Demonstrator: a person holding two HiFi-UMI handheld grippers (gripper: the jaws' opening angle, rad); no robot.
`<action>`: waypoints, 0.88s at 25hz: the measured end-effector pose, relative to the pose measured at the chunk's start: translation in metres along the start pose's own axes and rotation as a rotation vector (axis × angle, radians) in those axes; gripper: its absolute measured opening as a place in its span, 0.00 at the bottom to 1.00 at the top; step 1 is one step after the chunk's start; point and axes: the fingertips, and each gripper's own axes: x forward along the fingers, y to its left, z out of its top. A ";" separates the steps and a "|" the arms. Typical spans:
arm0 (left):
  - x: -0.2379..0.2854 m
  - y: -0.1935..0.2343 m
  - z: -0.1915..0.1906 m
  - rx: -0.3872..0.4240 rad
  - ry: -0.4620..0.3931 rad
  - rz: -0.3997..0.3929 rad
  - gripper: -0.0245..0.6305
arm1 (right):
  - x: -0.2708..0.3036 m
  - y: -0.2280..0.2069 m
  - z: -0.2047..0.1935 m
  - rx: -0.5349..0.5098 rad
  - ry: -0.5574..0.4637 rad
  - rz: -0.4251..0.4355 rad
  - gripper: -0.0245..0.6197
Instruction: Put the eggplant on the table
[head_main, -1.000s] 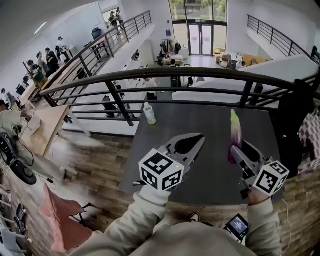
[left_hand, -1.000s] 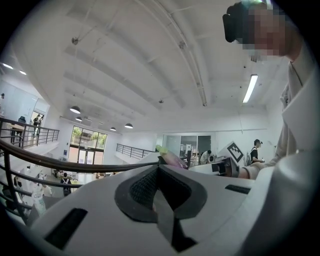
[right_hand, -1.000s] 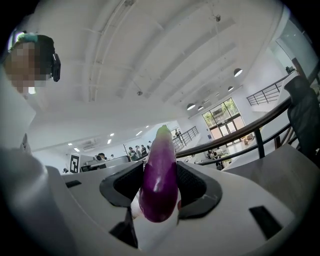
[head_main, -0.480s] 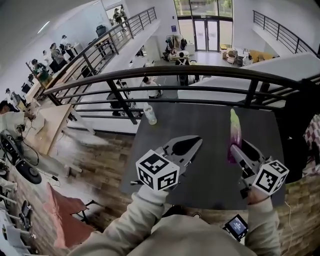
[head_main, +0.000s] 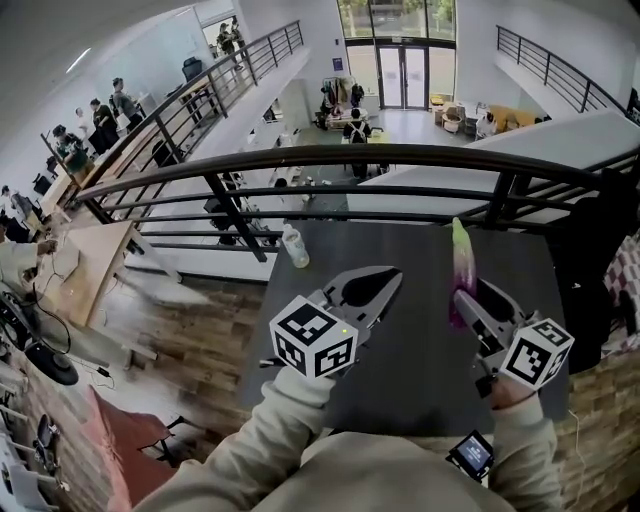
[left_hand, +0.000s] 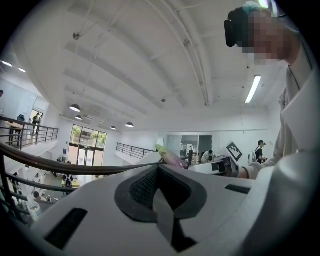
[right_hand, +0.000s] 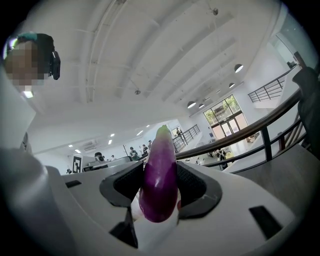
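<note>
My right gripper (head_main: 468, 303) clamps the eggplant (head_main: 461, 258) over the dark table (head_main: 400, 362), my left gripper (head_main: 392, 277) closed empty; next, lower and release.

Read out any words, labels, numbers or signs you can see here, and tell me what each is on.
No readable text anywhere.
Left marker cube and right marker cube: black-and-white patterns, no letters.
Bottle label: too small to read.
Small screen: too blurred.
</note>
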 end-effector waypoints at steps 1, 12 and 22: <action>-0.001 0.011 -0.001 -0.001 0.001 0.007 0.04 | 0.008 0.000 -0.001 -0.003 0.002 -0.003 0.38; 0.018 0.082 0.028 0.020 0.020 -0.040 0.04 | 0.082 0.003 0.058 -0.068 -0.024 -0.043 0.38; 0.023 0.084 0.021 -0.011 0.028 -0.081 0.04 | 0.085 -0.006 0.056 -0.050 0.005 -0.063 0.37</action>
